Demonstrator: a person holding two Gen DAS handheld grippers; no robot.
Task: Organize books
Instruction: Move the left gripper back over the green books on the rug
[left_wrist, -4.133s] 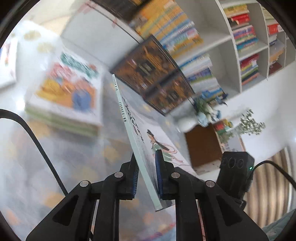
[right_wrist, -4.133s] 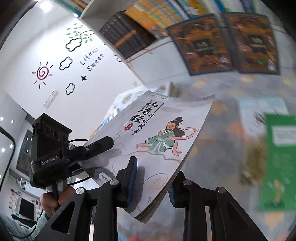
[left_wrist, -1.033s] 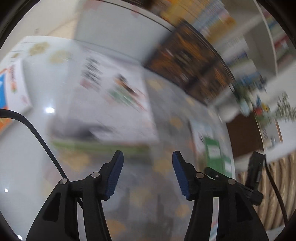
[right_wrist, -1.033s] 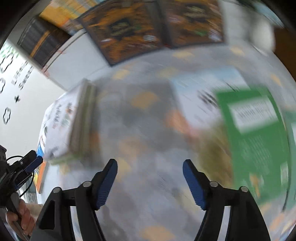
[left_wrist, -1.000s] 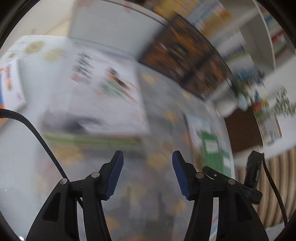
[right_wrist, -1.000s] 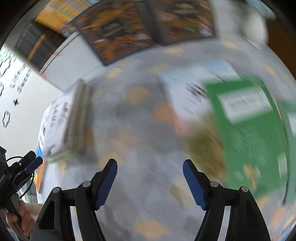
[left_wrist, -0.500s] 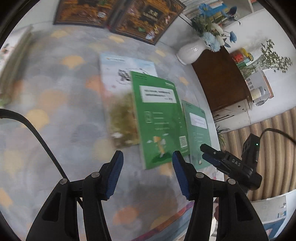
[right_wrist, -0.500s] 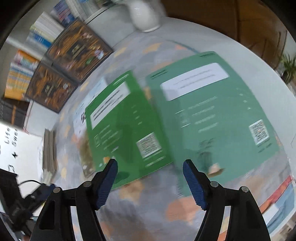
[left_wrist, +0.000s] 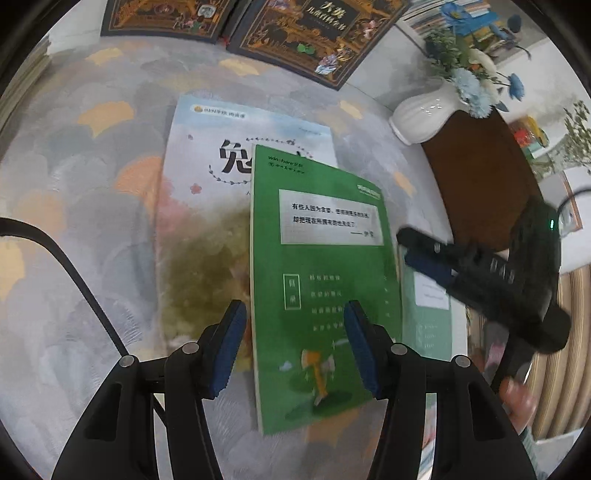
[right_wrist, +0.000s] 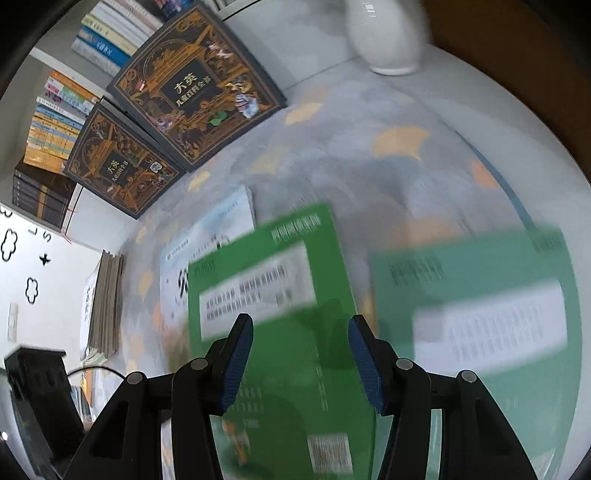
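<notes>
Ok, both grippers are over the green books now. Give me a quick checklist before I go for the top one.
1. Left gripper empty, jaws open: ok.
2. Right gripper empty; its jaws have just been closing with nothing between them: ok.
3. Bright green book lies on top of the pale blue book, nothing on it: ok.
4. Second green book lies apart from it: ok.
5. Grippers clear of each other: ok in the left view.
6. Raised edge to grip: cannot tell.
</notes>
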